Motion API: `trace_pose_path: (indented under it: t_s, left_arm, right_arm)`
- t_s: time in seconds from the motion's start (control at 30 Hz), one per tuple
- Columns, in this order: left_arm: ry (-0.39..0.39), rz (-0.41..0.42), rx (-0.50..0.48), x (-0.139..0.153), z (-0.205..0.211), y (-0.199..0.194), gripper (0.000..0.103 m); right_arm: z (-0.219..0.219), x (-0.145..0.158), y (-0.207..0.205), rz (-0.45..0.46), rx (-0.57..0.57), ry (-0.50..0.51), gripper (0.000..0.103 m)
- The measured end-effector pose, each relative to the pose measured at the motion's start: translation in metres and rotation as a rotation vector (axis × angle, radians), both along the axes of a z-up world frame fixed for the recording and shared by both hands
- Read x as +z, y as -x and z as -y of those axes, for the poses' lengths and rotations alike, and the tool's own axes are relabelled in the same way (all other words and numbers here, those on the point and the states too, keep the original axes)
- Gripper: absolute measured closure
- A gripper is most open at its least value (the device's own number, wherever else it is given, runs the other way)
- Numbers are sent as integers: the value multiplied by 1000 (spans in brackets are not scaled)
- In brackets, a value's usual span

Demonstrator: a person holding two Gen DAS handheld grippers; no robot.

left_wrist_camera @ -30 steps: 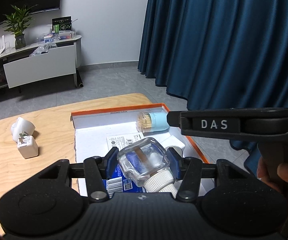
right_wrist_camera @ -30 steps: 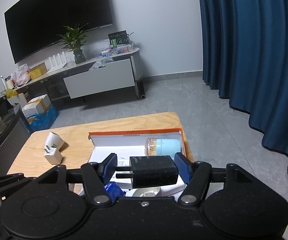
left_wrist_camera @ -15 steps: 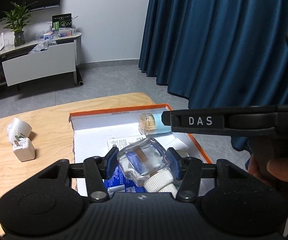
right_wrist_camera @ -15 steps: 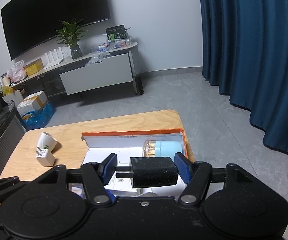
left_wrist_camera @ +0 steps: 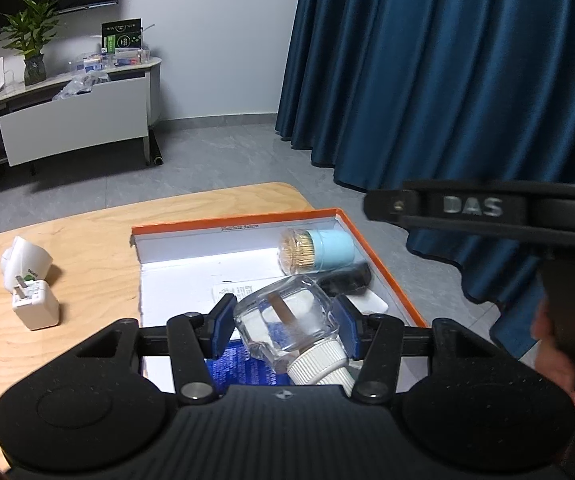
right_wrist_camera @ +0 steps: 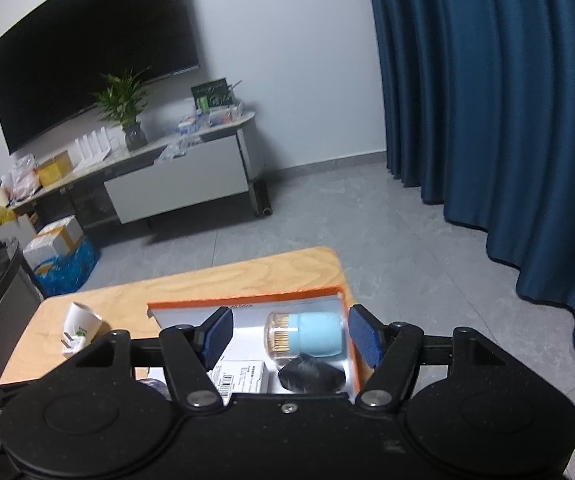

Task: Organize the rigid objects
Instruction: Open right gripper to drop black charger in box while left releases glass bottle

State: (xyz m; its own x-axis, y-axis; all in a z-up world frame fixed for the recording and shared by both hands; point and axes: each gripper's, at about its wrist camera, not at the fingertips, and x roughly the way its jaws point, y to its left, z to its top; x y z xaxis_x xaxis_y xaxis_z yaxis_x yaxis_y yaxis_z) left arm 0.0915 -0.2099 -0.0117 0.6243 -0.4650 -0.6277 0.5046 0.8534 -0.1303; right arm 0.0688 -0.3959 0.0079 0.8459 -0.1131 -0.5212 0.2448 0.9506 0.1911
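My left gripper (left_wrist_camera: 283, 330) is shut on a clear glass bottle (left_wrist_camera: 285, 322) with a white ribbed cap, held above the orange-rimmed white box (left_wrist_camera: 383, 276). My right gripper (right_wrist_camera: 289, 332) is open and empty above the same box (right_wrist_camera: 247, 300). A black charger (right_wrist_camera: 311, 374) lies in the box below it, and shows in the left wrist view (left_wrist_camera: 345, 282). A blue toothpick holder (left_wrist_camera: 317, 250) lies on its side at the box's far right, also in the right wrist view (right_wrist_camera: 305, 334).
A white plug adapter (left_wrist_camera: 33, 306) and a white cup-shaped item (left_wrist_camera: 25, 260) lie on the wooden table (left_wrist_camera: 87, 224) left of the box. A labelled white carton (right_wrist_camera: 241, 376) lies in the box. Blue curtain hangs right; floor lies beyond the table edge.
My right gripper has opened and let go of the black charger, which now lies in the box by the toothpick holder. The right gripper has risen. The left gripper still holds the bottle.
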Motion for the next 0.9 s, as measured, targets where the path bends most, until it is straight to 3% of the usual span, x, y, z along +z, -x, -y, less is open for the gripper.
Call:
trace_pose_path:
  t_s: [0.3,0.67,0.9]
  left_arm:
    - [34,-27,-37,0,16,-18,51]
    - [-10,-11,45,9,-2,-10,30]
    - [-28,-4,130,17,-31,-8,23]
  right_arm:
    - [1,6,17,31,-42,17,25]
    - [-16,14,26,43,-24,29,23]
    - [-38,17,24,34,24,29,20]
